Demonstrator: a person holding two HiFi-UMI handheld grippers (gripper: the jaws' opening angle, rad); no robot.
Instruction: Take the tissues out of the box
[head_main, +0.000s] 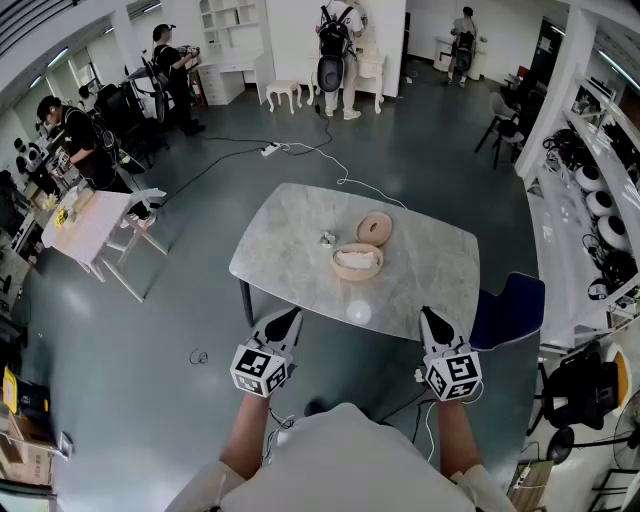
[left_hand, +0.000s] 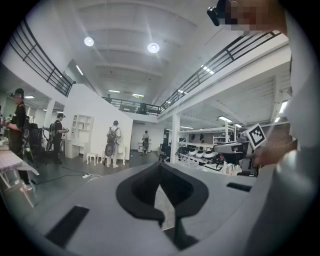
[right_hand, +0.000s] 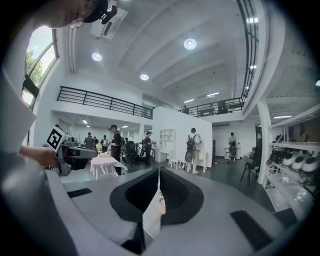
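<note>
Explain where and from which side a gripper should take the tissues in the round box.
Pinch the tissues at their exposed top, coming down from above. The box rings them on every side and the lid is off, so probably only the top is open.

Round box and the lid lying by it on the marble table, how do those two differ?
The round box stands open with white tissues inside; the lid holds nothing and has a hole in its middle. The round box sits nearer the table's front edge; the lid lies beyond it, slightly to the right. Both are round, tan and rest on the marble table.
</note>
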